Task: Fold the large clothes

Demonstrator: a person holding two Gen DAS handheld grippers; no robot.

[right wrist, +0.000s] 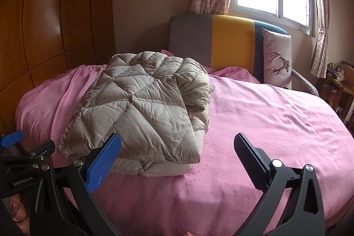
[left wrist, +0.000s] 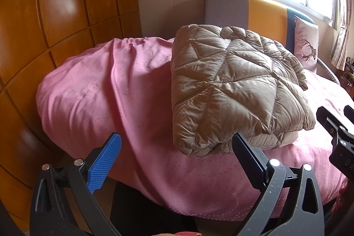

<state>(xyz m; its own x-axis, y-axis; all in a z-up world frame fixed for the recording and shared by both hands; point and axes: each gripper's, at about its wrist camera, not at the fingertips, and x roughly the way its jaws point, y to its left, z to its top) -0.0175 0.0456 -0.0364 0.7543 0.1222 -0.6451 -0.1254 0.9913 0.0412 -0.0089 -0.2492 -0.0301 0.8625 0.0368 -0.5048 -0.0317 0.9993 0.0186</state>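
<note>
Both two-finger grippers hang spread wide and empty at the near edge of the pink dotted bedspread (right wrist: pixel 276 116), with the folded beige quilted puffer jacket (right wrist: pixel 141 112) lying just beyond them.

The left gripper (left wrist: pixel 177 160) has its blue ribbed pad and black finger far apart, nothing between them; the right gripper (right wrist: pixel 177 158) stands the same, its blue pad in front of the jacket's near hem, and whether it touches cannot be told. The jacket sits in a thick stack on the bed's left half, partly on a rumpled pink hump of bedding (left wrist: pixel 93 90). By my judgement the fold looks near done; the slick, springy padding could puff open or slide off that slope if a corner is nudged. The layers beneath, the sleeves and the jacket's far edge are hidden.
</note>
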